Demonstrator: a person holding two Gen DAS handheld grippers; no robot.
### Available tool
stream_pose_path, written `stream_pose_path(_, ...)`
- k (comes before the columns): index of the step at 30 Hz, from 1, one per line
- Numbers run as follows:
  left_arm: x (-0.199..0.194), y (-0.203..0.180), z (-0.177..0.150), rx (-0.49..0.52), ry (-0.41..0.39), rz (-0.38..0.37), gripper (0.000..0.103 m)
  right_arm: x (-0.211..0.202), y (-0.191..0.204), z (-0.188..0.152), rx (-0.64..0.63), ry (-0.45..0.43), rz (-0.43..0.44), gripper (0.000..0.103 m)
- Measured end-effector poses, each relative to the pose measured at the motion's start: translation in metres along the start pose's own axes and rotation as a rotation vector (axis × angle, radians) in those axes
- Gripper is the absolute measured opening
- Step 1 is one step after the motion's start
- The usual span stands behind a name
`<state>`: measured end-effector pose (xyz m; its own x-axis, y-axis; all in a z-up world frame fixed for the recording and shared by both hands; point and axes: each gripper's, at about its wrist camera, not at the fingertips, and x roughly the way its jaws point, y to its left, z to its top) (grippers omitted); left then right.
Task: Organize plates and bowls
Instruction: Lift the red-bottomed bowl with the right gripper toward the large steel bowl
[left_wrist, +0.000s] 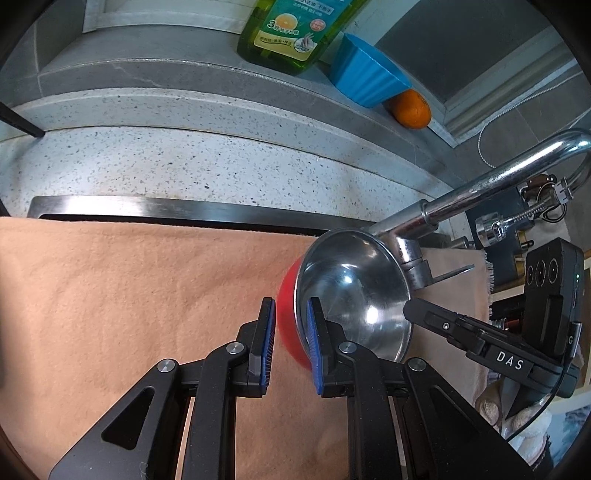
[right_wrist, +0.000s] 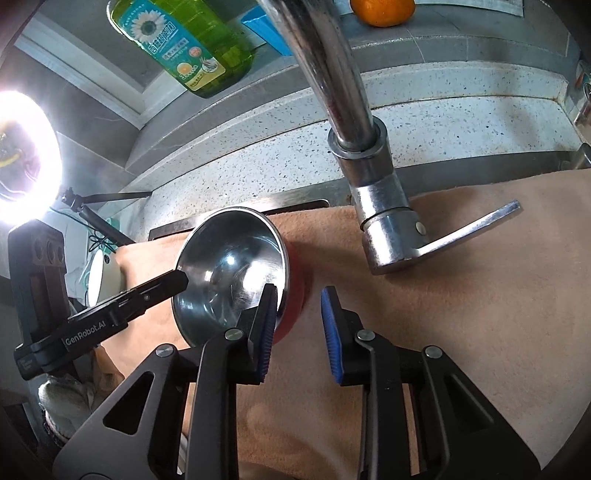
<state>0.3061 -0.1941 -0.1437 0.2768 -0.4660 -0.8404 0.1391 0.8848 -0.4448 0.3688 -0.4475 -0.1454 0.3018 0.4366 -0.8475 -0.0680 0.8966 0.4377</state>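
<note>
bowl: steel-lined red bowl (left_wrist: 351, 295) was tipped on its side on the tan cloth (left_wrist: 129, 295) over the worktop, mouth facing me
left hand-held gripper (left_wrist: 290, 332): clamped on its near rim wall
right hand-held gripper (right_wrist: 299, 325): straddled the opposite rim, inner pad looked touching, outer pad still off it, so not a real grip
nearer: both at the bowl, left did the holding
</note>
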Motion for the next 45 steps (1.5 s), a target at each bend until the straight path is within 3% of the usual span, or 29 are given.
stream_pose_path(9, 0.002, 0.0, 0.0, -0.005, 0.006, -0.014, 0.011, 0.007, 0.011, 0.001, -0.027, 0.017, -0.002, 0.01)
stream_pose_path(45, -0.038, -0.047, -0.029, 0.08, -0.042, -0.063, 0.011, -0.057, 0.008, -0.029, -0.025, -0.052, -0.001, 0.009)
